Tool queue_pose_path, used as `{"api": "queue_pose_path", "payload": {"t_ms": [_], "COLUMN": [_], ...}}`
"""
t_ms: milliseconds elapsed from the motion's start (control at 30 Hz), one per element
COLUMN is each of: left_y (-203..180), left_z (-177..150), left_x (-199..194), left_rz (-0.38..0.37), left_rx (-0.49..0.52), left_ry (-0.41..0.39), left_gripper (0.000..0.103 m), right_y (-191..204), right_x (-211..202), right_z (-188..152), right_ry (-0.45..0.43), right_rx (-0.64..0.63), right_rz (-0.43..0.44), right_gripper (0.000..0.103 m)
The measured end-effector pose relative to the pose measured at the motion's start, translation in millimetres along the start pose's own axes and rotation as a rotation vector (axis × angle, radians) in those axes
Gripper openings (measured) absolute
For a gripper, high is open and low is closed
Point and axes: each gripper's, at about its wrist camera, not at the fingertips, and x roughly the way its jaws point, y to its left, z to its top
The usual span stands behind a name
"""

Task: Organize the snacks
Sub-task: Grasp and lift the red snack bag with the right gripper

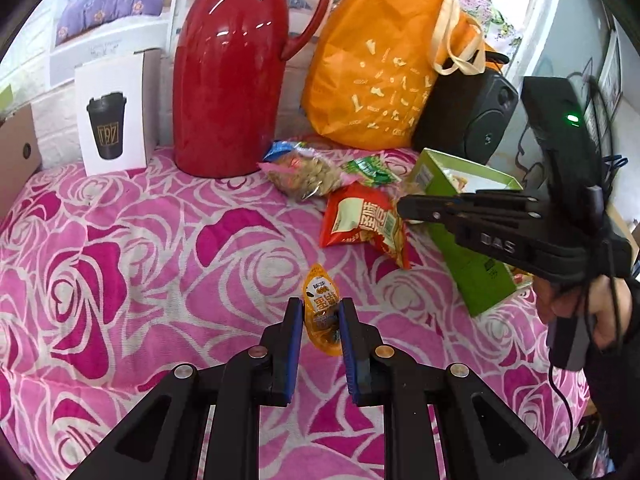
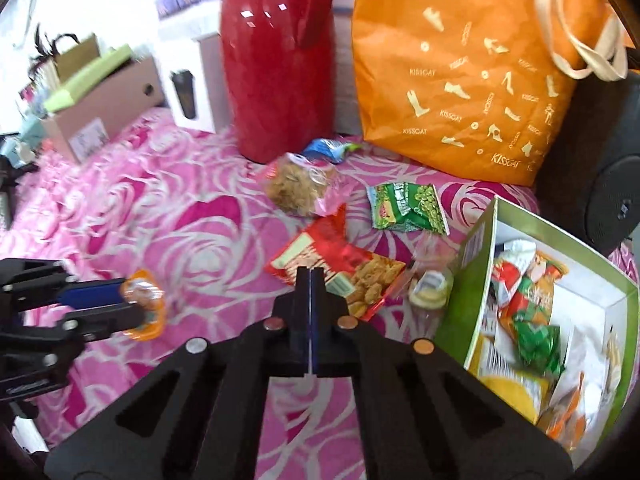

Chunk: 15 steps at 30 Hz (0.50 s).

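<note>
Orange snack packet point(image 1: 320, 312): small, lying on the pink rose-patterned cloth point(image 1: 160, 264), between the blue pads of the left gripper point(image 1: 320, 312).
Left gripper: fingers set close on either side of the packet, pads touching or nearly touching it; I cannot tell whether they actually pinch it.
Right gripper point(image 2: 311, 276): fingers pressed together, nothing between them, hanging over the red snack bag point(image 2: 320, 268).
Red snack bag: flat on the cloth, just beside the green box point(image 2: 480, 240).
Green box: open, tilted, holding several packets in red, green, yellow and white.
Small clear packet point(image 2: 430, 286): touching the box's near wall.
Green pea packet point(image 2: 408, 208): behind the red bag, apart from it.
Pink-edged nut bag point(image 2: 300, 188): left of the pea packet, a blue packet point(image 2: 328, 148) behind it.
Red thermos point(image 1: 228, 68): upright at the back.
Orange tote bag point(image 1: 384, 56): beside the thermos, leaning against a black speaker point(image 1: 472, 120).
White cup box point(image 1: 112, 116): left of the thermos.
</note>
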Motion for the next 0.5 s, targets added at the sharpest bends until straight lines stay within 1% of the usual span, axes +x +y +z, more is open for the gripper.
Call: {"api": "queue_pose_path", "payload": {"t_ms": [67,133,167,200,233,267,333,500], "left_y": [-6.5,-14.4,-17.6,-20.5,-22.0,-23.4,-23.1,-17.6], "left_z": [0.7,1.3,1.1,1.0,0.5,-0.2,-1.2,-3.2], "left_x": [-3.8,-6.6,-7.9,-9.7,-11.0,-12.1,-13.1,-13.7], "left_rz": [-0.003,-0.001,-0.001,-0.002,-0.002,0.000,0.000,0.006], "left_rx": [0.012,0.030,0.036,0.042,0.047,0.049,0.048,0.045], "left_ry": [-0.007,-0.014,-0.017,-0.020,-0.023,-0.024,-0.024,-0.018], "left_gripper": [0.018,0.018,0.018,0.018,0.018,0.018,0.018,0.018], "right_y": [4.8,14.5,15.2,17.1,19.8,21.7,23.2,18.1], "right_x": [-9.8,-5.2,-3.4,-1.6,1.9,5.7,17.8,52.5], "right_z": [-1.1,2.2,3.1,3.6,3.6,4.0,7.3,20.9], "right_ry": [-0.011,0.001,0.003,0.005,0.004,-0.002,0.013,0.055], "right_rx": [-0.010,-0.020,-0.021,-0.025,-0.038,-0.052,-0.071,-0.057], "right_rz": [0.005,0.024,0.021,-0.002,-0.037,-0.064,-0.085,-0.108], "right_gripper": [0.000,0.004,0.019,0.050,0.064,0.075,0.075,0.075]}}
